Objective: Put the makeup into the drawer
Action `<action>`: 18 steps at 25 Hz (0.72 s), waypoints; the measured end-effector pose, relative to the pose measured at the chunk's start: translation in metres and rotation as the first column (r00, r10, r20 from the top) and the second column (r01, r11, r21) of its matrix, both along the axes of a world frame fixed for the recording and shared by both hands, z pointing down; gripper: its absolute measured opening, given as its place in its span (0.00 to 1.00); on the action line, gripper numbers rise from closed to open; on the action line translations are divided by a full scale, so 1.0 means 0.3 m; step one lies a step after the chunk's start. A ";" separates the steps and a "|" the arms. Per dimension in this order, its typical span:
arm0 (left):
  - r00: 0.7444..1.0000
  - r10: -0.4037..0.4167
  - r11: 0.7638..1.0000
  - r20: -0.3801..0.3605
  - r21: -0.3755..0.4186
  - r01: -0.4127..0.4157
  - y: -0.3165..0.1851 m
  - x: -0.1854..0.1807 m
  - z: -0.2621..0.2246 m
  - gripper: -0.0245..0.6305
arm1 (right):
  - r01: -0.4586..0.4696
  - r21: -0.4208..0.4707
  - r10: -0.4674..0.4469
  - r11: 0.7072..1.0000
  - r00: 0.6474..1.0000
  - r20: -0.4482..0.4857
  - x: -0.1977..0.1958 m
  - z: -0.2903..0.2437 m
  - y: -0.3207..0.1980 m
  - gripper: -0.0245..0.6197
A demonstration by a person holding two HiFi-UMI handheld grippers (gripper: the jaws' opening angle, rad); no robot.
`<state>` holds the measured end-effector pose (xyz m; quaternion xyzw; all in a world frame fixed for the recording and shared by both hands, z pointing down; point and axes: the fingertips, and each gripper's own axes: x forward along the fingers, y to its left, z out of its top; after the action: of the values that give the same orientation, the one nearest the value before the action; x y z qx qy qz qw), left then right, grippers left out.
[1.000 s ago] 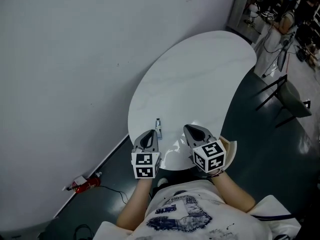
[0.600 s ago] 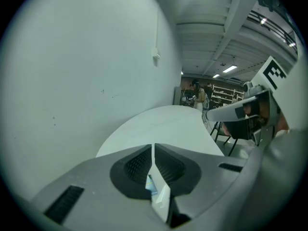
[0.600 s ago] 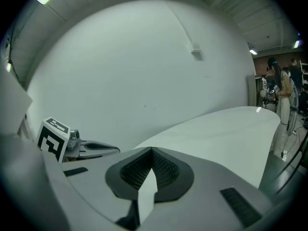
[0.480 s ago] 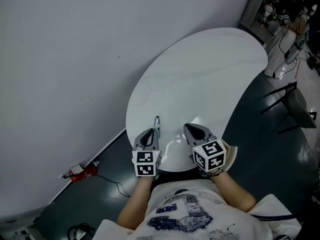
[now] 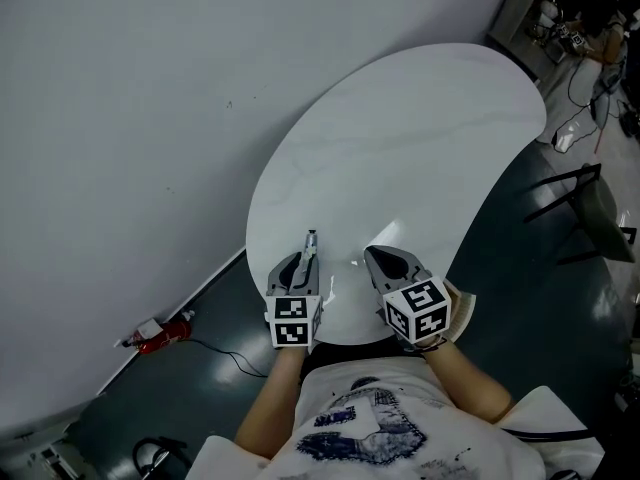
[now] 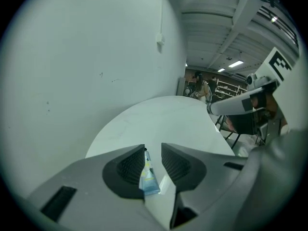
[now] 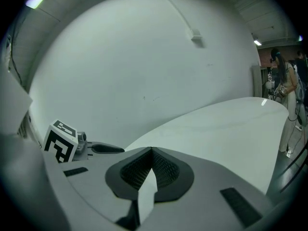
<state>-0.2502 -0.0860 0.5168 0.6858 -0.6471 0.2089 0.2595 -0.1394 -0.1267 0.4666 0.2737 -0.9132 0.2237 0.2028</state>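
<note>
A small makeup tube (image 6: pixel 147 177) with a pale blue end stands between the jaws of my left gripper (image 6: pixel 153 148). Those jaws are opening: the tube leans on the left pad and a gap shows on its right side. In the head view the tube (image 5: pixel 311 240) sticks out ahead of the left gripper (image 5: pixel 304 260), just over the near edge of the white oval table (image 5: pixel 400 148). My right gripper (image 5: pixel 378 258) is beside it to the right, shut with nothing in it (image 7: pixel 152 150). No drawer is in view.
The grey wall runs along the table's left side. A red object (image 5: pixel 160 333) with a cable lies on the dark floor at the left. A black chair (image 5: pixel 590 208) stands at the right, and people and shelves are far beyond the table.
Both grippers have sunk toward the table's near edge. The left jaws, shut on the tube before, have parted. The right jaws stay shut.
</note>
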 end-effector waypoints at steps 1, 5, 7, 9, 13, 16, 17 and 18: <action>1.000 -0.003 1.000 -0.001 -0.004 0.003 -0.006 -0.005 0.009 0.26 | 0.003 -0.003 -0.003 1.000 1.000 -0.003 -0.004 0.006 -0.005 0.07; 1.000 -0.022 0.999 -0.011 -0.027 0.022 -0.016 -0.013 0.045 0.30 | 0.020 -0.013 -0.021 1.000 1.000 -0.011 -0.013 0.023 -0.013 0.07; 0.999 -0.033 0.999 -0.013 -0.038 0.032 -0.024 -0.018 0.064 0.32 | 0.031 -0.018 -0.032 0.999 0.999 -0.015 -0.019 0.031 -0.019 0.07; 0.999 -0.042 0.998 -0.015 -0.048 0.041 -0.033 -0.021 0.083 0.35 | 0.040 -0.023 -0.040 0.999 0.999 -0.017 -0.024 0.040 -0.024 0.07; 0.999 -0.050 0.996 -0.020 -0.069 0.048 -0.048 -0.019 0.124 0.40 | 0.044 -0.032 -0.045 0.999 0.999 -0.027 -0.022 0.059 -0.033 0.07; 0.998 -0.053 0.995 -0.025 -0.088 0.050 -0.057 -0.019 0.154 0.42 | 0.046 -0.039 -0.047 0.998 0.998 -0.035 -0.019 0.072 -0.043 0.07; 0.998 -0.054 0.994 -0.024 -0.093 0.052 -0.060 -0.022 0.163 0.42 | 0.046 -0.041 -0.048 0.998 0.998 -0.037 -0.018 0.077 -0.046 0.07; 0.998 -0.055 0.994 -0.023 -0.098 0.053 -0.062 -0.024 0.171 0.42 | 0.046 -0.044 -0.048 0.998 0.998 -0.039 -0.019 0.081 -0.050 0.07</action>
<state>-0.2574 -0.1048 0.5682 0.6572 -0.6512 0.2242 0.3062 -0.1450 -0.1416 0.4910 0.2521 -0.9102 0.2327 0.2319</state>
